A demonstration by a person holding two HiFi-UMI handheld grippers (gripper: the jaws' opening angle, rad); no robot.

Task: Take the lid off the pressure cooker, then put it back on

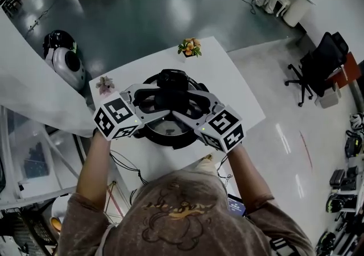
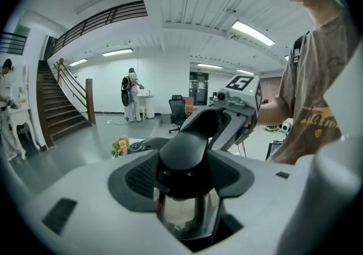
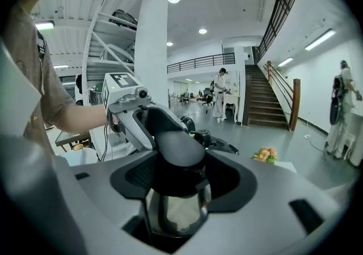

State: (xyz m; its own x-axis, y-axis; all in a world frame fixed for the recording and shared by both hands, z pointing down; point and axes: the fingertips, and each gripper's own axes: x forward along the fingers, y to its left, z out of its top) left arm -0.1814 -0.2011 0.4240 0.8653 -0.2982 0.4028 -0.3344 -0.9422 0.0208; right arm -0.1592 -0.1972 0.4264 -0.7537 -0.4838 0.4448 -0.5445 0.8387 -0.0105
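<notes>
left claw (image 2: 184, 183): clamped on a black handle (image 2: 182, 154)
right claw (image 3: 177, 183): clamped on the other handle (image 3: 180, 152)
pressure cooker (image 1: 168, 131): steel, probably heavy, slick (hold handles, never the metal)

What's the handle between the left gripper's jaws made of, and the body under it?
The handle looks like matte black moulded plastic: dull, soft highlights. The cooker body below it is polished metal, likely steel: mirror-like reflections.
</notes>
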